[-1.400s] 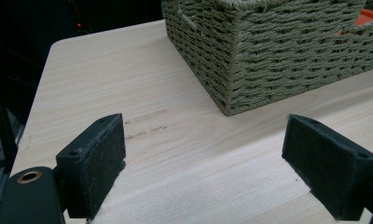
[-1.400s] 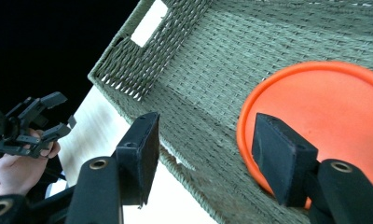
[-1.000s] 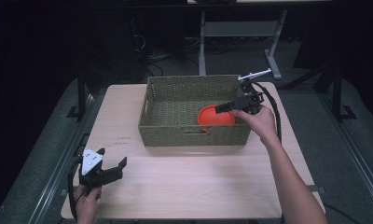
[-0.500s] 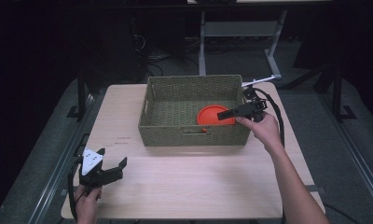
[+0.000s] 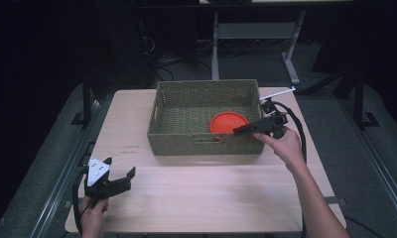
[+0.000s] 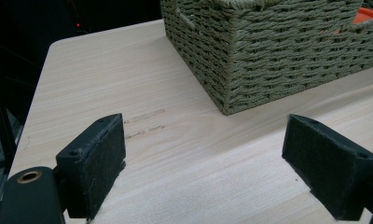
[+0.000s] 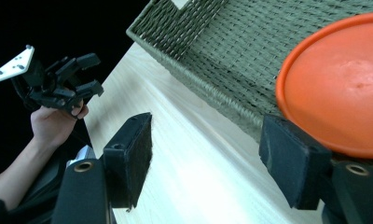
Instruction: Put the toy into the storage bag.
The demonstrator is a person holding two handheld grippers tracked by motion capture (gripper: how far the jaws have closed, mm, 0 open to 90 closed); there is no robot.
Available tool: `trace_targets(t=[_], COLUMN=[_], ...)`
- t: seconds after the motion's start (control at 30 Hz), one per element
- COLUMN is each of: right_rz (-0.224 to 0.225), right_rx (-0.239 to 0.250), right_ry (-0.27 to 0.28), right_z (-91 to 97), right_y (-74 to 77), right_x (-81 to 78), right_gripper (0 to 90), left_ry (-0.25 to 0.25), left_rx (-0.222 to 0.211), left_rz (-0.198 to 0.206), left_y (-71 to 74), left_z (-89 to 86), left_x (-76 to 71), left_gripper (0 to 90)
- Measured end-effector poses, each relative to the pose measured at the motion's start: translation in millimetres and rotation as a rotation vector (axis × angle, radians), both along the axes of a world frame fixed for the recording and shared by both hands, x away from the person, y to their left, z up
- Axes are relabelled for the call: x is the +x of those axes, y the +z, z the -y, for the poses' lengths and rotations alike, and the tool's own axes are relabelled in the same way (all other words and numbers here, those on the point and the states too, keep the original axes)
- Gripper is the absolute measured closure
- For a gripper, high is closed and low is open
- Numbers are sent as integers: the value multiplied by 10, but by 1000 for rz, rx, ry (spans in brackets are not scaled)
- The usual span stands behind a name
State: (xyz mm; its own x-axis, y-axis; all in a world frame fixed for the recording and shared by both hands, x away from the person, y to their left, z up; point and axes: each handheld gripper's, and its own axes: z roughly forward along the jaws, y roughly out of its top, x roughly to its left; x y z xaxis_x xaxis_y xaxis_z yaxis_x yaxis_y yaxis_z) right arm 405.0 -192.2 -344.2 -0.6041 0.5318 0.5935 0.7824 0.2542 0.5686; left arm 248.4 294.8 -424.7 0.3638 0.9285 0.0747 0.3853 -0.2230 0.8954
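Right gripper (image 5: 242, 131) held over the near right corner of the woven basket (image 5: 201, 144), jaws spread and having just been opening — nothing clamped between the pads; orange disc (image 5: 228, 122) lying flat on the basket floor, just ahead of the jaw tips and apart from them; in the right gripper view, disc rim beside and behind the right-hand pad, basket wall crossing the gap between the jaws. Left gripper (image 5: 121, 179) low over the table (image 5: 211, 193) at its near left corner, jaws released and empty; basket corner ahead of it, well apart.
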Motion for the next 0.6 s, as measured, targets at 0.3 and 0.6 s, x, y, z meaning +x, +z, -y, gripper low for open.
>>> trace_targets(t=[0.3, 0.6], right_rz=[0, -2], right_rx=[10, 17], right_ry=[23, 27], right_z=[32, 82], right_y=[-66, -191], right_x=[-125, -251], right_gripper=[329, 324], left_ry=[4, 3], left_rx=[-2, 4], left_rz=[4, -2], left_y=[-3, 1], left_z=[-6, -11], left_x=[2, -4], left_gripper=[128, 128])
